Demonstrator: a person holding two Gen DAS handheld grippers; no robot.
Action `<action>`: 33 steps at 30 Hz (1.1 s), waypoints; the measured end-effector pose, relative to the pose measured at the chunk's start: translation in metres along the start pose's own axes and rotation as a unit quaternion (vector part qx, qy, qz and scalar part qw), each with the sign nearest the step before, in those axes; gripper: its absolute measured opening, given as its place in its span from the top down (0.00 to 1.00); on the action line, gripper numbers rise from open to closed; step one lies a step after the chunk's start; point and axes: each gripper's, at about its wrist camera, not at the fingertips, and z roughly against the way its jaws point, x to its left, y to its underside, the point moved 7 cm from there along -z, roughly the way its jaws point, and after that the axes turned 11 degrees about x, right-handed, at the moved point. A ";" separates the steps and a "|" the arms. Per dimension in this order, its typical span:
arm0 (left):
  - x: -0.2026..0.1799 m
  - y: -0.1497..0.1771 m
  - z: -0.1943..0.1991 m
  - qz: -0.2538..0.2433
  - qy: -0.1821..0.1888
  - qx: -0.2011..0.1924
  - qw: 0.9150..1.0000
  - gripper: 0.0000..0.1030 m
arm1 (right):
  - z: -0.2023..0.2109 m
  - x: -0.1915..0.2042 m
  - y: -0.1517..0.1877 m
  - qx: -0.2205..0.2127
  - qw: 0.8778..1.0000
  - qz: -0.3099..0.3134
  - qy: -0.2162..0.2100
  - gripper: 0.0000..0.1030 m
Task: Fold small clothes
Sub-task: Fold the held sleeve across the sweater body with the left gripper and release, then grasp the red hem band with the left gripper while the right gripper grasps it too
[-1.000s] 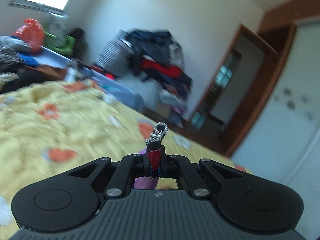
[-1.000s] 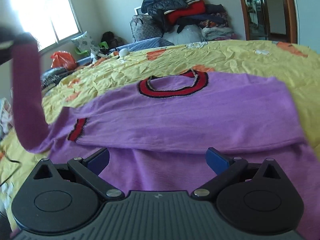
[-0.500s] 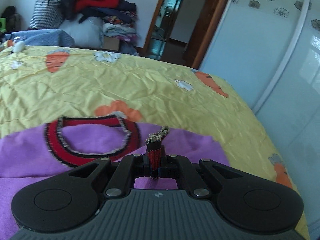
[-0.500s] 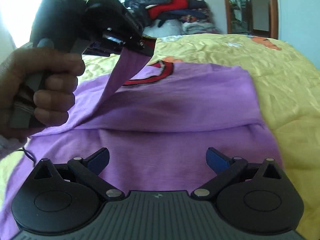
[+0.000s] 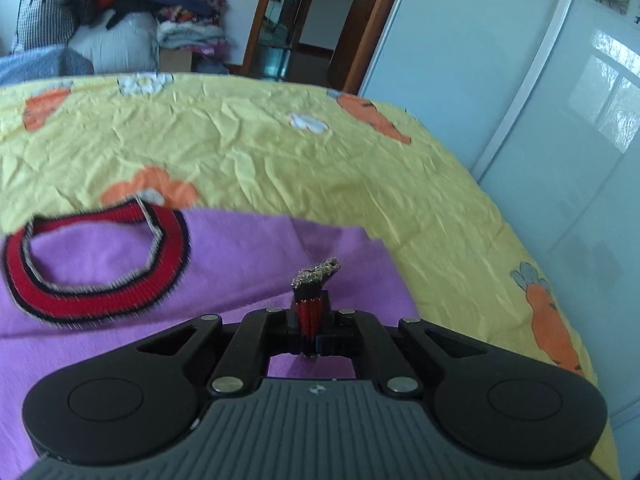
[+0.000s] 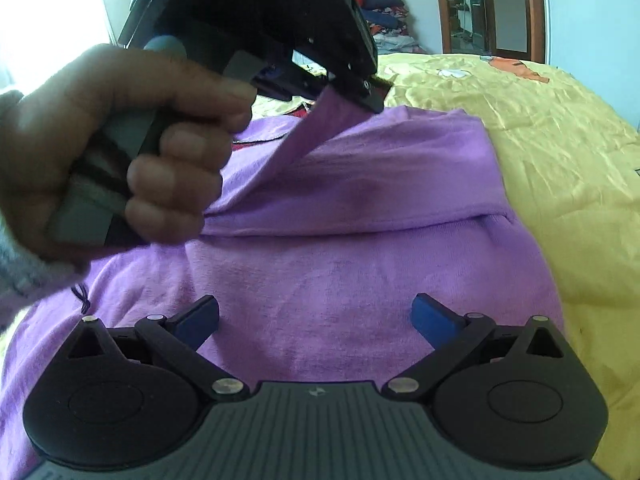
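A small purple sweater with a red-and-black collar lies on a yellow bedsheet. My left gripper is shut on the sweater's red-and-black sleeve cuff and holds it above the sweater's body, right of the collar. In the right wrist view the left gripper carries the purple sleeve across the folded upper part. My right gripper is open and empty, low over the sweater's lower half.
The sheet has carrot prints. The bed's right edge runs beside a pale sliding wardrobe door. A pile of clothes and a doorway lie beyond the bed.
My left gripper has carried the sleeve cuff rightwards across the sweater, from the left side to right of the collar. My right gripper stayed open and moved slightly forward.
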 end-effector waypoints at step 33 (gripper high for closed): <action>-0.023 -0.013 -0.047 0.032 0.023 0.046 0.998 0.25 | 0.004 -0.003 0.012 -0.028 1.000 -0.008 -0.011 0.00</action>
